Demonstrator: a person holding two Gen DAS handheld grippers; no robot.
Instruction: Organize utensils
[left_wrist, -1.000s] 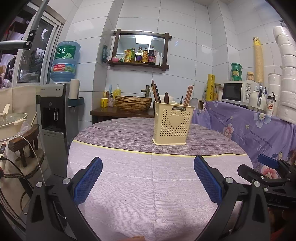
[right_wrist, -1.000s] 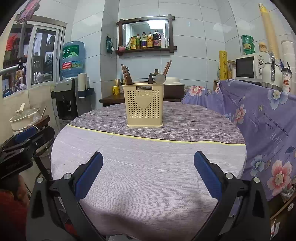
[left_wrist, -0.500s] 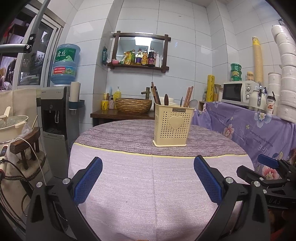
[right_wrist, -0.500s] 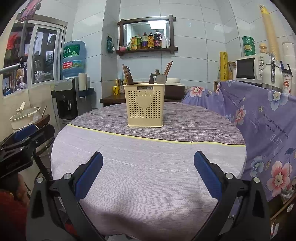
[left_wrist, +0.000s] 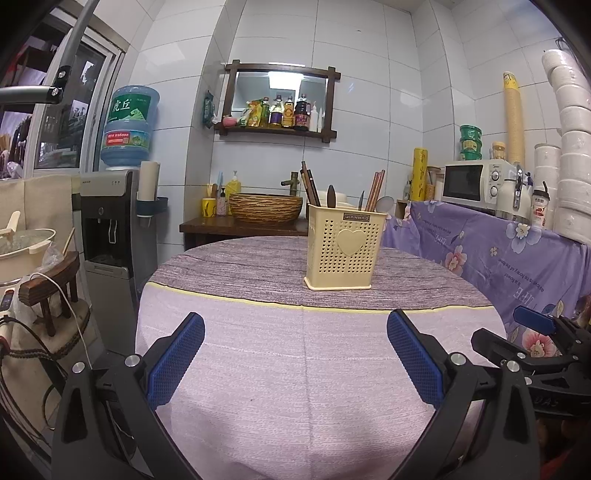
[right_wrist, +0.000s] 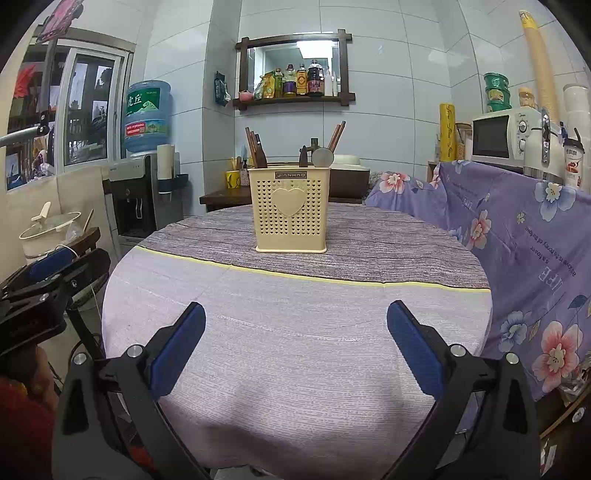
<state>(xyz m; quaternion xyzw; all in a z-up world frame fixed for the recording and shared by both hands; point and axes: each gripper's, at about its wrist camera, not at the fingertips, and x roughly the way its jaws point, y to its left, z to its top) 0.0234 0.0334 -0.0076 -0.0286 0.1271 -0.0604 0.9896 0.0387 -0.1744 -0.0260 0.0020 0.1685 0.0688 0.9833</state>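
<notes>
A cream perforated utensil holder (left_wrist: 342, 251) with a heart on its front stands upright on the far half of the round table (left_wrist: 295, 354); it also shows in the right wrist view (right_wrist: 290, 214). Chopsticks (left_wrist: 375, 188), dark handles and a spoon (right_wrist: 322, 157) stick up from it. My left gripper (left_wrist: 295, 354) is open and empty over the table's near edge. My right gripper (right_wrist: 295, 347) is open and empty, also at the near edge. Each gripper shows at the side of the other's view.
A purple flowered cloth (right_wrist: 517, 236) covers a counter to the right, bearing a microwave (left_wrist: 476, 181) and stacked cups. A water dispenser (left_wrist: 110, 229) and a stool with a pot stand to the left. A woven basket (left_wrist: 266, 208) sits on a table behind.
Both grippers have drawn back and tilted up slightly, so the holder sits a little lower in both views. Both stay open and empty.
</notes>
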